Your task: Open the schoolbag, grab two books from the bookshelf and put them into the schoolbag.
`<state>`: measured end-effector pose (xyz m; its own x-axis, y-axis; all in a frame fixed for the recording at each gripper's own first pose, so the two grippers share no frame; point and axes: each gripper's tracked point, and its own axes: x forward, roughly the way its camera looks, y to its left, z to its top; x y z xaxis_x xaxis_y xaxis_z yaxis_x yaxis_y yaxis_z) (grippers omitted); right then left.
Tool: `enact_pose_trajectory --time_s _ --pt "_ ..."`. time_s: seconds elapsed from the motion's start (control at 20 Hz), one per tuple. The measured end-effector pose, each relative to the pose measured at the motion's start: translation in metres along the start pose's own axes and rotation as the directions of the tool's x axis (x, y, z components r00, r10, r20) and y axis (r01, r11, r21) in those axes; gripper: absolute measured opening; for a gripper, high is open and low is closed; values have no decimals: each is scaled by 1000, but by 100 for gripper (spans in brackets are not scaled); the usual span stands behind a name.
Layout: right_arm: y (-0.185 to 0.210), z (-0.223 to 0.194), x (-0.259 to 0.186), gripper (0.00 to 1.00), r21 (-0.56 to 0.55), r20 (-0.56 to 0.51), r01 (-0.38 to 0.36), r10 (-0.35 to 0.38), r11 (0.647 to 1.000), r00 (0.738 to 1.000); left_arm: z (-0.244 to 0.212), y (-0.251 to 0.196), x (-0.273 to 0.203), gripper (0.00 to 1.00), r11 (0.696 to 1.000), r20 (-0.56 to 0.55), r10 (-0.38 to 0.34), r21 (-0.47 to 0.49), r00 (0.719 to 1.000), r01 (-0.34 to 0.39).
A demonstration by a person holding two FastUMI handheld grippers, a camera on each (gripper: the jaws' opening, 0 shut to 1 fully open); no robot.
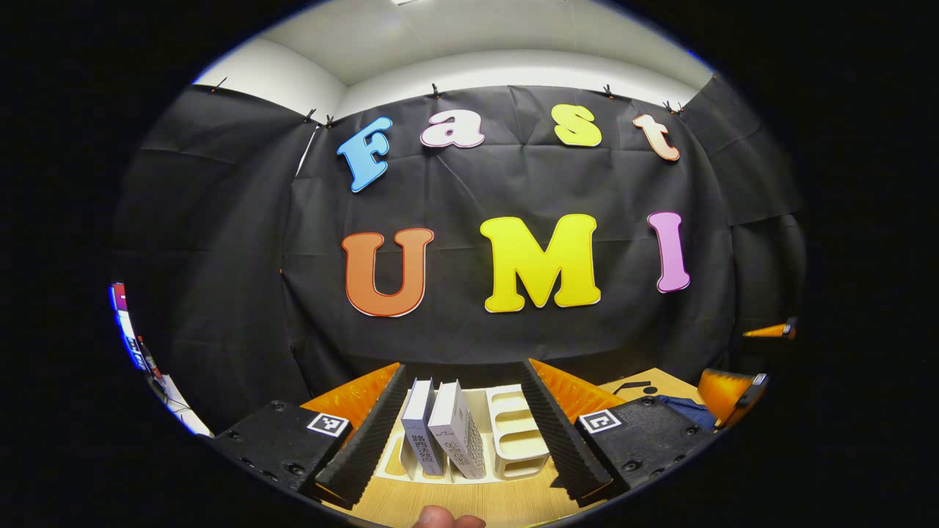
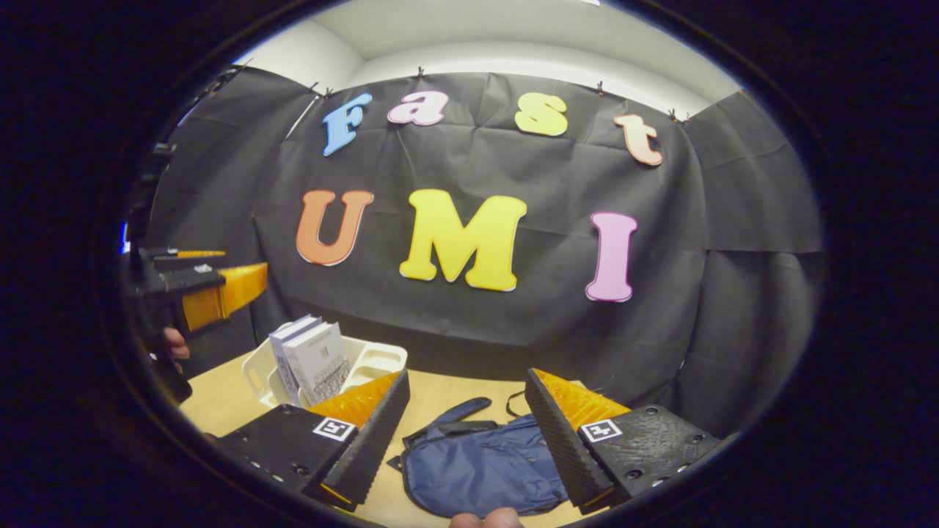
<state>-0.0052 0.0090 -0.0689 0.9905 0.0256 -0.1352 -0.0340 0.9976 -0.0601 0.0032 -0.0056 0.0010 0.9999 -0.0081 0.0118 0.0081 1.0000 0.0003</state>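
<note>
Ribbed black fingers (image 1: pixel 370 440) of both grippers gape, framing upright books (image 1: pixel 444 433) and soft schoolbag (image 2: pixel 480 466).

Left gripper view faces books (image 1: pixel 444 433) closely, right gripper view overlooks schoolbag (image 2: pixel 484 469), both share bookshelf (image 1: pixel 517 433).

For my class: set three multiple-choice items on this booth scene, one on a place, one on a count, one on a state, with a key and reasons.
1. Where does the schoolbag lie?
A. flat on the table
B. in the rack
C. on the floor

2. How many books stand in the white rack?
A. one
B. two
C. four

3. How does the left gripper stand?
A. shut on a book
B. shut on nothing
C. open

Key: 1 A, the blue bag rests on the wood between the right gripper's fingers; 2 B, two spines show; 3 C, its fingers are spread wide.
</note>
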Motion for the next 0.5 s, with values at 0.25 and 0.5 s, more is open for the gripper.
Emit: enact_pose_trajectory --time_s 0.25,0.5 --pt "33 -97 19 99 -29 -186 -73 67 997 980 0 5 -3 98 1000 -4 10 5 1000 -10" --pt "59 -198 44 96 -37 -380 -128 105 991 919 3 10 -9 97 1000 -2 19 22 1000 -19"
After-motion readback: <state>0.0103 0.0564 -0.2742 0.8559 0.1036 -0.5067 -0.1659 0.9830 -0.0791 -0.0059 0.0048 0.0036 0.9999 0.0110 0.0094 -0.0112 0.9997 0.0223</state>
